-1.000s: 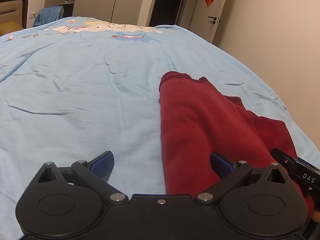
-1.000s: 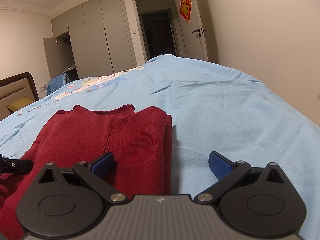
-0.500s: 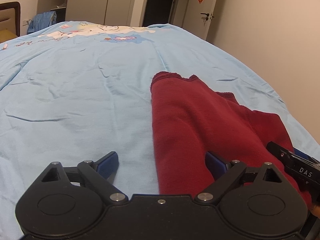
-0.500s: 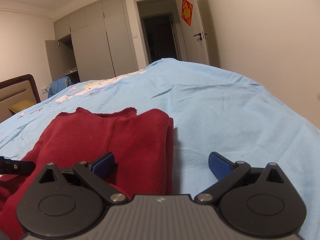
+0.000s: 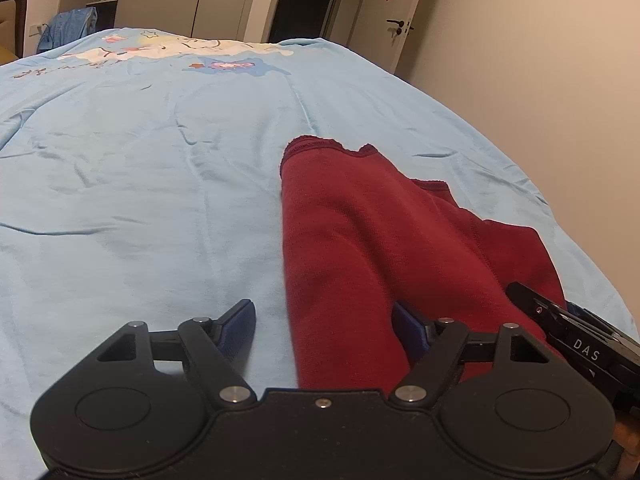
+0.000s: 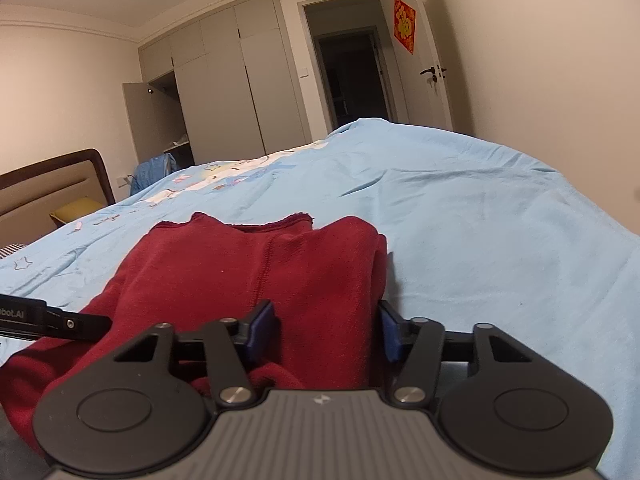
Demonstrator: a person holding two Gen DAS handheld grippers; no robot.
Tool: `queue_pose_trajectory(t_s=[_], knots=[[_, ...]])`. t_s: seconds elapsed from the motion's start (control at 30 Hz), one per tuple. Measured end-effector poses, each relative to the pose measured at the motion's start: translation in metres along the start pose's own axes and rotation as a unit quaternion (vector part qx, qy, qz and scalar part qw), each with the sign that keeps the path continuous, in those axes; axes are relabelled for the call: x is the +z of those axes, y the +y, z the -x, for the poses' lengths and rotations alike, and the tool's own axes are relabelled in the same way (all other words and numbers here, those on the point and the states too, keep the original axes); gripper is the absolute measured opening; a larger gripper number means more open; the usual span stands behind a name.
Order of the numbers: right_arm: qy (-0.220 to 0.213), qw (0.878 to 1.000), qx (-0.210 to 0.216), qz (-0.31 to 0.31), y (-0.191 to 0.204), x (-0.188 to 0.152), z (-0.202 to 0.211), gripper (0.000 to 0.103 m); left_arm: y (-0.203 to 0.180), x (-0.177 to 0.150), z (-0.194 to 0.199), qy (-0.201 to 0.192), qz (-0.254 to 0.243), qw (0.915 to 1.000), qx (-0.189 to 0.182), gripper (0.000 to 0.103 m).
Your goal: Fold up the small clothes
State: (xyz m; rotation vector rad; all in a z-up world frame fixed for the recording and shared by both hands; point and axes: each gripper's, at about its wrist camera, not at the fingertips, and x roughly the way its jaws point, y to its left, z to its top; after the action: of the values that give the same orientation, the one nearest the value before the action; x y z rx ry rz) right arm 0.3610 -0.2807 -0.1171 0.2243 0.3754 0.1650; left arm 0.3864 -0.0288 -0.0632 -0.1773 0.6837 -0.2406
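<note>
Red garment point(image 5: 360, 248) lies partly folded on blue bedsheet point(image 5: 140, 184), near my edge. Left tongs point(image 5: 324, 330) spread wide, straddling its left fold edge. Right tongs point(image 6: 326, 332) half-closed around right fold, not yet pinching. I should bite both layers evenly, lift together. Wardrobe point(image 6: 224, 92) and doorway point(image 6: 352, 80) well clear; nothing obstructs

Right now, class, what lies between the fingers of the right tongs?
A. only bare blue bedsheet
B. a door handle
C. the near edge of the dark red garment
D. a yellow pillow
C: in the right wrist view the right tongs straddle the near edge of the dark red garment, which lies on the blue bedsheet.
</note>
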Motion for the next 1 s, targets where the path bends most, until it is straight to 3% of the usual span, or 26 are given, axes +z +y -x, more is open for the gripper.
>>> queue_pose_trajectory(t_s=[0.07,0.17,0.73,1.0], knots=[[-0.003,1.0,0.005,0.002,0.001,0.0,0.0,0.039,-0.003,0.001,0.0,0.001,-0.003,1.0,-0.002,0.072],[-0.009,1.0,0.003,0.013,0.006,-0.001,0.002,0.028,-0.006,0.001,0.0,0.001,-0.008,0.9999,-0.009,0.06],[-0.019,0.999,-0.005,0.027,0.01,-0.004,0.004,0.026,-0.018,0.0,0.003,-0.007,-0.034,0.9994,0.009,0.054],[-0.036,0.996,-0.033,0.079,0.027,-0.009,0.007,0.02,-0.021,-0.002,0.004,-0.013,-0.046,0.9988,0.015,0.052]])
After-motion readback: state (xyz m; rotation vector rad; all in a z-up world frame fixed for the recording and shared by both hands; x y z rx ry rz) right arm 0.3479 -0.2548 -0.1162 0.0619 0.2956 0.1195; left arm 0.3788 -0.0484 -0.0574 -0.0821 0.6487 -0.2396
